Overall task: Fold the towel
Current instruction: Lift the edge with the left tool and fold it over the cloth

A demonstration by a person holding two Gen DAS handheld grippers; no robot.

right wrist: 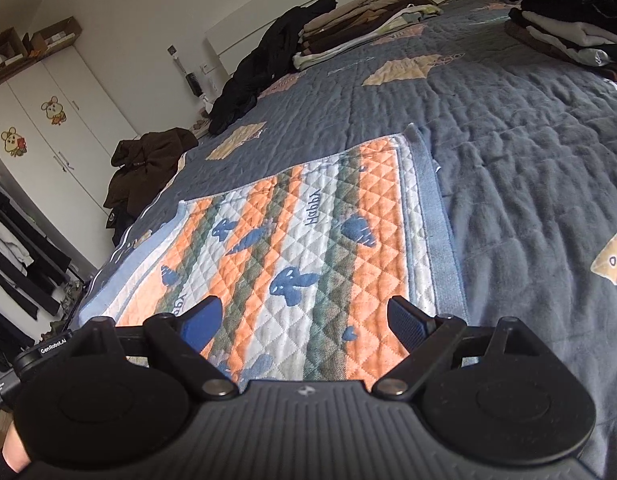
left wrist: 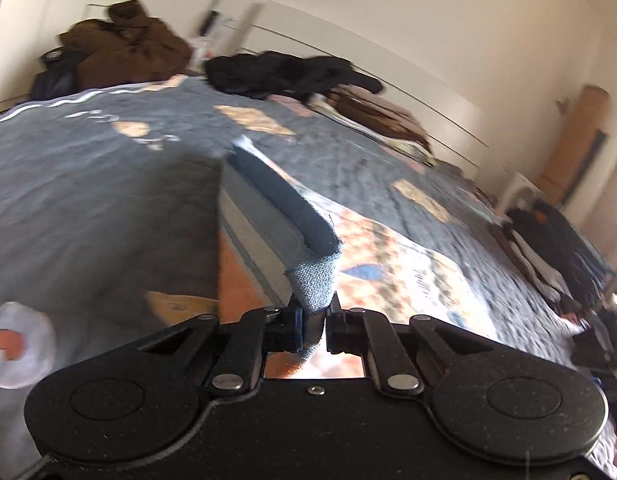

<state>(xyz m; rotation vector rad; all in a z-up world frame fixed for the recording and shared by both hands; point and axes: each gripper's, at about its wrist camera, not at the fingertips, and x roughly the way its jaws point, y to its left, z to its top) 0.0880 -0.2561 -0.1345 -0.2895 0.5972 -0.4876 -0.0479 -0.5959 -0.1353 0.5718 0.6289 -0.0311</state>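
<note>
— Firstly, left wrist view?
— Left gripper (left wrist: 313, 322) jaws pinch the towel (left wrist: 268, 216) corner, lifted above the bed (left wrist: 88, 168).
— Right wrist view?
— Right gripper (right wrist: 306, 326) jaws apart, hovering over towel (right wrist: 308, 240) lying flat on bed (right wrist: 528, 200).

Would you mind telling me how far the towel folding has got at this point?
Early stage. Done: the left gripper has its jaws shut on a blue-edged corner of the towel and holds it up off the bedspread. In hand: that raised corner. Left: in the right wrist view the towel looks flat and unfolded, and the right gripper is open above it, gripping nothing.
</note>
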